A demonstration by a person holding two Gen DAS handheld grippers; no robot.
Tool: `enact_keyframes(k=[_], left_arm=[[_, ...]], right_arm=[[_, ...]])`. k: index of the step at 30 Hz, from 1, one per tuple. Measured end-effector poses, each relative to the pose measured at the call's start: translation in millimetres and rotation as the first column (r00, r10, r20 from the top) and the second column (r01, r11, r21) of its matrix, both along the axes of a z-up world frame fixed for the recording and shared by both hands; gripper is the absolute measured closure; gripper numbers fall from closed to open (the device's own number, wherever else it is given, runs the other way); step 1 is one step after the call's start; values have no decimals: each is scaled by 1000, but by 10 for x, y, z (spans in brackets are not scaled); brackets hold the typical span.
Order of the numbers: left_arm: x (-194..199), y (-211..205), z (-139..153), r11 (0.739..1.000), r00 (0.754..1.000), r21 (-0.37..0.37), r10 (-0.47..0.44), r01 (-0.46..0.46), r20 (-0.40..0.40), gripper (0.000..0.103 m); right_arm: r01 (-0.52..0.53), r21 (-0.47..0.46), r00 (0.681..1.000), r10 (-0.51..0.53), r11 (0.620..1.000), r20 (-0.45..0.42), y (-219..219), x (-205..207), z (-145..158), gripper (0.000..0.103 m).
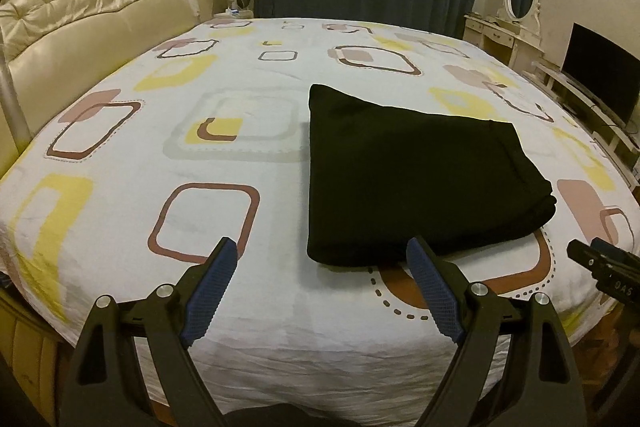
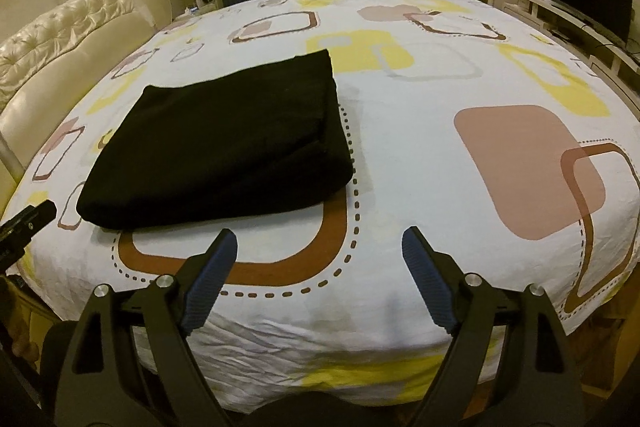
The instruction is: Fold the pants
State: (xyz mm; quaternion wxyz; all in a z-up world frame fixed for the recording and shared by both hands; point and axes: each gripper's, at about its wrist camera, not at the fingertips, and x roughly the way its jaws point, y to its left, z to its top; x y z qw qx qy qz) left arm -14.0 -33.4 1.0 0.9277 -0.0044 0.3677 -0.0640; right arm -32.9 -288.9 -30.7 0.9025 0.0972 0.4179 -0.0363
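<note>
Two blue-padded fingers of the left gripper (image 1: 322,251) stand spread wide in the left wrist view, holding nothing; the right pad's tip overlaps the near edge of the folded black pants (image 1: 416,179), though contact is unclear. The pants lie on the patterned bed sheet (image 1: 168,155).

From the right wrist view, the right gripper (image 2: 320,241) is equally wide and empty, above the sheet's near edge, the pants ahead to its left. The left gripper's tip is cut off at the frame's left edge.

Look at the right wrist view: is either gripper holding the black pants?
No: the pants lie folded on the bed, clear of the open right gripper.
</note>
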Motion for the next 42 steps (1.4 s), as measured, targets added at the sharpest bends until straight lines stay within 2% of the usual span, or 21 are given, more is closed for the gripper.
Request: enact_keyframes(k=[10, 18, 26, 42], left_arm=[[40, 9, -42, 1000, 999, -17, 3, -3, -38, 17], [43, -15, -32, 999, 998, -24, -33, 32, -45, 17], [44, -14, -22, 1000, 1000, -8, 0, 0, -21, 17], [43, -22, -23, 1000, 1000, -10, -7, 7, -18, 17]], right_arm=[[-1, -2, 1000, 1, 1000, 3, -15, 5, 8, 18], [-14, -1, 1000, 14, 1000, -5, 16, -5, -8, 17], [-24, 0, 1000, 24, 1000, -13, 41, 1, -17, 17], [-22, 0, 1000, 22, 1000, -11, 73, -3, -22, 17]])
